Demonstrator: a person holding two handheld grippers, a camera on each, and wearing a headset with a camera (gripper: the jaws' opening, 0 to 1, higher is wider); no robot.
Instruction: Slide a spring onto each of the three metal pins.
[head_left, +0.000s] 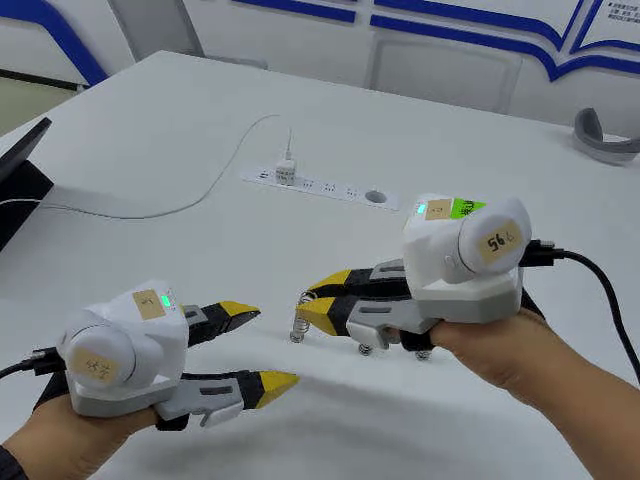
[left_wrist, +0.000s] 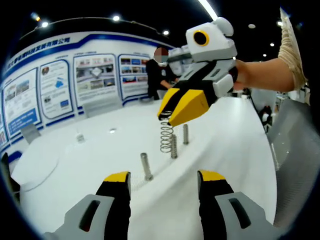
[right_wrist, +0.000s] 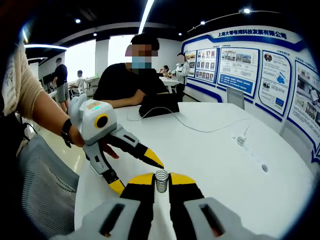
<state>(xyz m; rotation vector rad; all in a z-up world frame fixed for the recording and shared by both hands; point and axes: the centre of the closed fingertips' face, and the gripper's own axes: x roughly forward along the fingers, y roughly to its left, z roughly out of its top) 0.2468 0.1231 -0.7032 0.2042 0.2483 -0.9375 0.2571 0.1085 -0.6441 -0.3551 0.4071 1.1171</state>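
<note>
The right hand-held gripper (left_wrist: 167, 119) pinches a spring (left_wrist: 165, 139) right at the middle pin (left_wrist: 174, 149), maybe just going on, but it is hard to tell. The near pin (left_wrist: 145, 165) and far pin (left_wrist: 185, 134) are bare, and the left hand-held gripper (head_left: 275, 345) is spread wide and empty.

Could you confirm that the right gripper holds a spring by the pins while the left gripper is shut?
The left gripper is open, jaws apart, per the left gripper view. The right gripper does hold the spring by the pins.
</note>
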